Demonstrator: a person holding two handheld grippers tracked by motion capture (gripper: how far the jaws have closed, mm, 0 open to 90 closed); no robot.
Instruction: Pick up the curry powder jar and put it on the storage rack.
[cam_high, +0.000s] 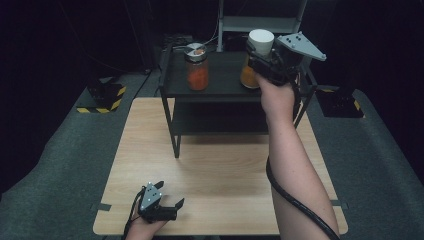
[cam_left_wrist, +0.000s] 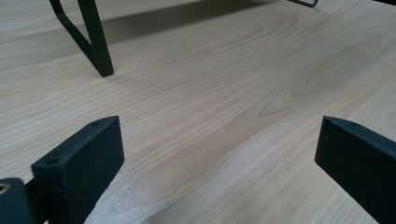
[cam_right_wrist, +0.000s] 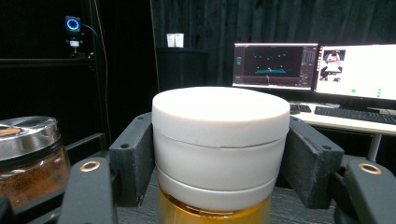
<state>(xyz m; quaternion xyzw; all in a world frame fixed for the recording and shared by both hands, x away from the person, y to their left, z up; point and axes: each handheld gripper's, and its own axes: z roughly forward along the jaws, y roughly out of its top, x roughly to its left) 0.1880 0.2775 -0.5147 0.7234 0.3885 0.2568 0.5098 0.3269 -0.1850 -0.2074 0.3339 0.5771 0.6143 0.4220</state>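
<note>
Two jars stand on the top of the black shelf (cam_high: 220, 85) at the far end of the wooden table (cam_high: 225, 165). Your right gripper (cam_high: 256, 52) is clamped on the white lid (cam_high: 261, 40) of the right-hand one, the jar with yellow contents (cam_high: 247, 77). In the right gripper view the two black jaws press against the lid's sides, one on each side, with the white cap (cam_right_wrist: 220, 140) sitting square between them and a strip of amber glass (cam_right_wrist: 215, 215) showing just below it. The jar stands upright, near the right front part of the shelf top; whether its base touches the shelf or hangs just above it, you cannot tell here.

The second jar (cam_high: 197, 67) holds orange-red powder and has a metal lid; it stands well to the left on the same shelf, apart from the one you hold. In the right gripper view its shiny lid (cam_right_wrist: 25, 135) shows at the left edge.

Your left gripper (cam_high: 167, 202) lies low over the near edge of the table, close to the left corner, with your left hand (cam_high: 142, 227) behind it. Its jaws stand wide apart with nothing between them; the left gripper view shows bare wood grain between the two black fingers (cam_left_wrist: 79, 163) and a leg of the shelf (cam_left_wrist: 95, 39) farther off.
</note>
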